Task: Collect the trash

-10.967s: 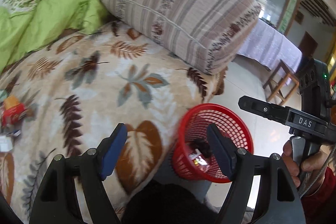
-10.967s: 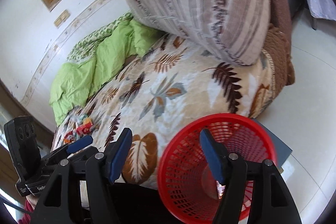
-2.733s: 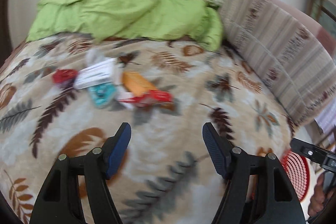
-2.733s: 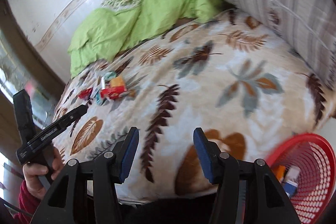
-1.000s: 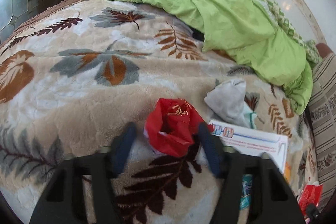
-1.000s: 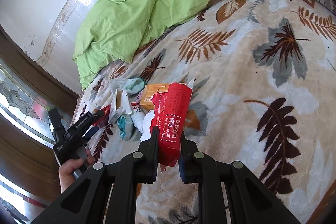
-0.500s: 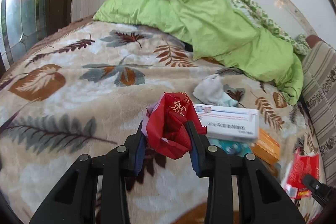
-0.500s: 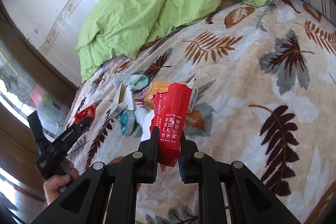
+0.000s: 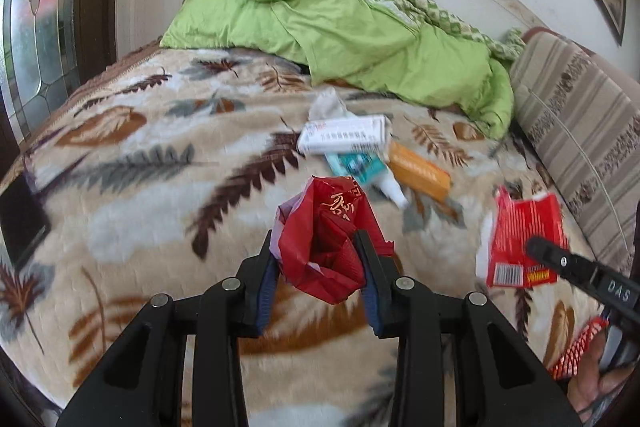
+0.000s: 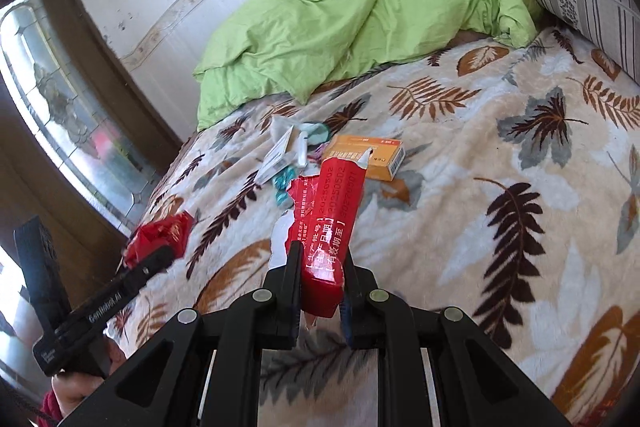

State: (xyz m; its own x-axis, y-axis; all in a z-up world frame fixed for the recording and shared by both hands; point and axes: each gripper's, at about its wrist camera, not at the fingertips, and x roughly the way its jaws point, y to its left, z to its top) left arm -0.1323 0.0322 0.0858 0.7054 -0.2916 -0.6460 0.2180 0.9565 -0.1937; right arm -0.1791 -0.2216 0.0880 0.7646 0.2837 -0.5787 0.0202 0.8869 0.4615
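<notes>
My left gripper [image 9: 318,251] is shut on a crumpled red wrapper [image 9: 328,239], lifted above the leaf-patterned blanket [image 9: 140,195]. My right gripper [image 10: 320,267] is shut on a torn red packet [image 10: 332,219] with white print; the same packet [image 9: 524,243] shows at the right of the left wrist view. The red wrapper [image 10: 160,235] also appears at the left of the right wrist view. More trash lies on the bed: a white box [image 9: 344,139], a teal tube [image 9: 360,171], an orange box [image 9: 420,175] and a crumpled tissue [image 9: 326,107]. A red mesh basket [image 9: 580,351] peeks in low right.
A green duvet [image 9: 340,27] is heaped at the head of the bed by the white wall. A striped bolster [image 9: 580,131] runs along the right side. A glazed wooden door [image 9: 36,27] stands left. A person's hand [image 10: 76,391] holds the left gripper's handle.
The left gripper closed on the red wrapper, lifted it off the blanket and carried it back and to the right. The right gripper, still holding the red packet, has drawn back a little.
</notes>
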